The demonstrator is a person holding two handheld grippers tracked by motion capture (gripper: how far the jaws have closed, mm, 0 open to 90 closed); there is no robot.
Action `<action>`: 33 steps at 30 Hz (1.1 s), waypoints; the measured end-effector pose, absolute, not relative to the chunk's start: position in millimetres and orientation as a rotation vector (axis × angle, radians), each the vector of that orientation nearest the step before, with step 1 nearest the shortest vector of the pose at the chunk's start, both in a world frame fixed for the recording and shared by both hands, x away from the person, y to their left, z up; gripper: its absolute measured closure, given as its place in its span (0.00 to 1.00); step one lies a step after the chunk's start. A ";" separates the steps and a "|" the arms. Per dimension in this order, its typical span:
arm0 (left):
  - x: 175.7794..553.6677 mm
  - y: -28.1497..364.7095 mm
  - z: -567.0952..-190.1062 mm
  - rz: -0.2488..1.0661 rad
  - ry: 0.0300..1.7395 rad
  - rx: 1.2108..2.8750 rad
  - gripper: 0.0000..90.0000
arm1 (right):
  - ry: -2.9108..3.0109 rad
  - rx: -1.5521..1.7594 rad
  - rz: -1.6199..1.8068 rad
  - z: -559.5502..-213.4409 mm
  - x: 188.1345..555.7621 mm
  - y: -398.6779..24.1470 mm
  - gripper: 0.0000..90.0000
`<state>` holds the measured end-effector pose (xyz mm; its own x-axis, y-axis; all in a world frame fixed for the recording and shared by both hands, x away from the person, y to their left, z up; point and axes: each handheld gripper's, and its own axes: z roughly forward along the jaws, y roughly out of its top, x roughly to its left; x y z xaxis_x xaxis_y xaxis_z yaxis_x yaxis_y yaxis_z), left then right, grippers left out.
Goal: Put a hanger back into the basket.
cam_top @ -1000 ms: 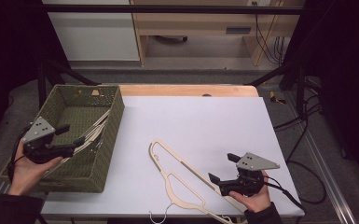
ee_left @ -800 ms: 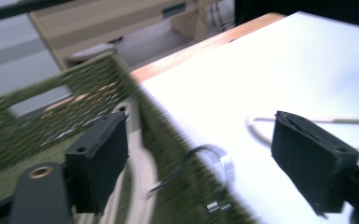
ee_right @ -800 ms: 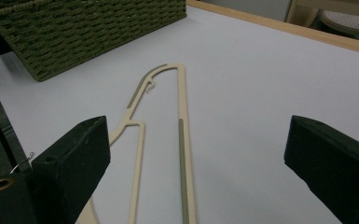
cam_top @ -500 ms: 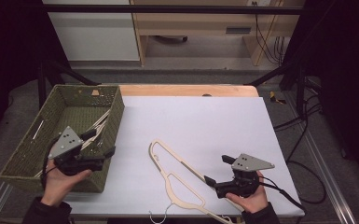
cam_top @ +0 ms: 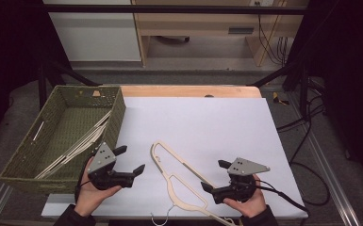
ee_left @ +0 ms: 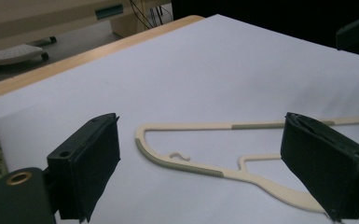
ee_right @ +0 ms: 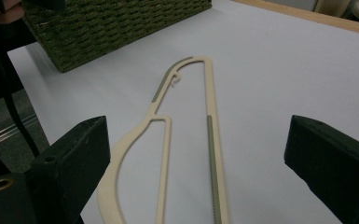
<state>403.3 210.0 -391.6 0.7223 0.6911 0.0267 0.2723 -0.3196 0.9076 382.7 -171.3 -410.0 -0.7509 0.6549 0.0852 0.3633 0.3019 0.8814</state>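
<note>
Now, hanger [cam_top: 181, 181]: flat beside basket [cam_top: 26, 162], unpacked.
Done: hangers [cam_top: 78, 146] inside basket.
Left gripper [cam_top: 131, 160]: spread, just opened, empty.
Right gripper [cam_top: 212, 176]: spread, empty.

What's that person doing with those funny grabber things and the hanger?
A person holds a hand-held gripper in each hand. The left hand-held gripper, jaws just opened and empty, is beside the green woven basket that holds some cream hangers. One more cream hanger lies flat on the white table, between it and the open right hand-held gripper.
</note>
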 end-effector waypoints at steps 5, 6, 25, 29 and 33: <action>403.2 201.6 -406.5 0.476 0.741 1.930 0.13 | 2.306 0.919 1.411 -411.7 382.3 -165.1 0.07; 403.8 200.2 -409.7 0.460 0.745 1.932 0.13 | 2.314 0.917 1.405 -412.1 382.3 -164.2 0.07; 401.6 199.8 -431.7 0.430 0.755 1.983 0.13 | 2.473 0.826 1.302 -431.2 376.5 -126.9 0.13; 401.4 202.0 -433.9 0.427 0.761 1.986 0.13 | 2.522 0.799 1.251 -437.1 375.2 -118.0 0.15; 401.4 201.8 -434.0 0.428 0.762 1.986 0.13 | 2.586 0.815 1.222 -441.2 374.1 -111.7 0.18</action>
<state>401.4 201.8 -434.0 0.7462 0.6656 -0.0081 0.3399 -0.3707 0.8643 374.1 -111.7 -441.2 -0.8368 0.5418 0.0787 0.4049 0.5157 0.7551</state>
